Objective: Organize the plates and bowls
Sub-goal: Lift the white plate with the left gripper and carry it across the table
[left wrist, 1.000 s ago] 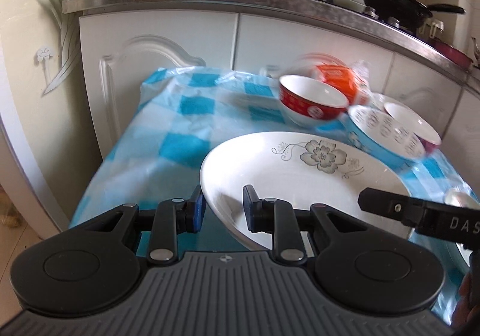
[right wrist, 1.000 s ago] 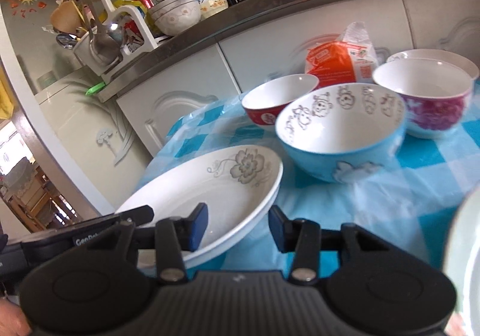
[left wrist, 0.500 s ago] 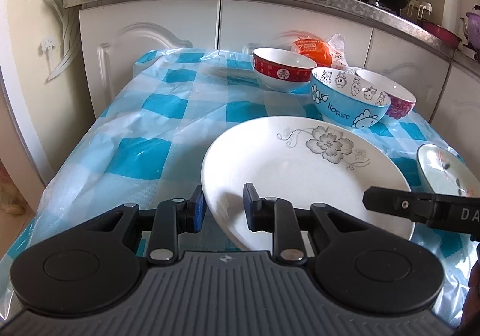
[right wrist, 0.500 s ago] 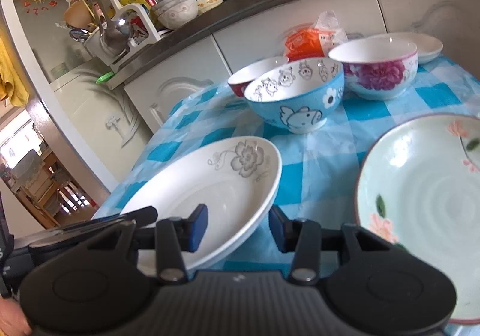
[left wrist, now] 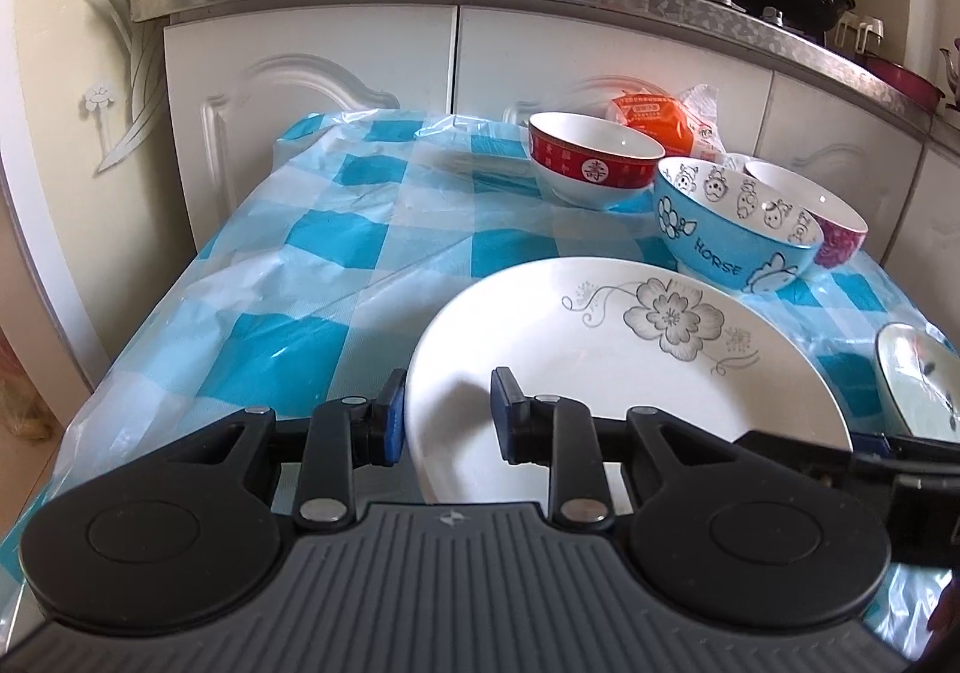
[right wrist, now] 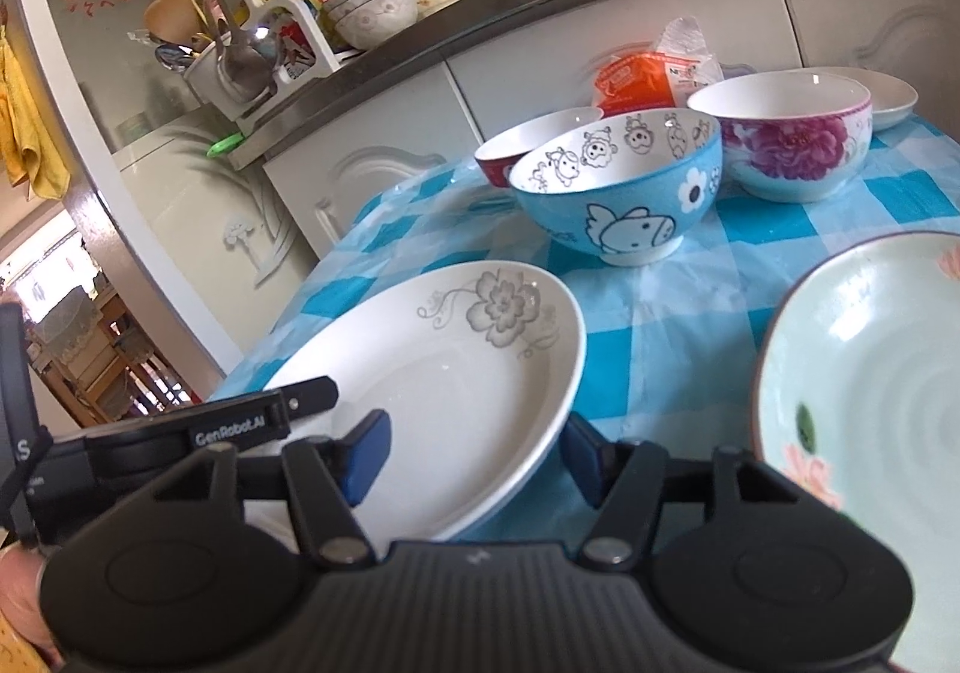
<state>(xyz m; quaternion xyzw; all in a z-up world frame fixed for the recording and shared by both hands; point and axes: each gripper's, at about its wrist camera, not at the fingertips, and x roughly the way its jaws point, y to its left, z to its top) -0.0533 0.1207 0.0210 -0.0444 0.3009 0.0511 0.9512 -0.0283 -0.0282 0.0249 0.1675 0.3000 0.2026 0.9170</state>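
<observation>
White flowered plate (left wrist: 630,373) sits at the near edge of the bench (left wrist: 312,253), on the blue-check cover. Your left gripper (left wrist: 447,412) straddles its left rim, one pad outside, one over the plate; the pads look close on the rim, but I can't tell if they actually pinch it. Right of that, your right gripper (right wrist: 474,454) is spread wide around the plate's near right edge, pads clear of it, holding nothing. Farther back, left to right: red bowl (left wrist: 594,165), blue cartoon bowl (left wrist: 732,223), pink-flower bowl (right wrist: 786,132), small white dish (right wrist: 888,99). Green plate (right wrist: 864,409) lies just beside the white plate on the right, apart from it.

Step in hand, as I read it: picking up the white plate for stacking. Next move needs a firm left pinch on the rim, then a level lift and a set-down onto the green plate, or the reverse. Watch for slip, since glazed rims are slick.
</observation>
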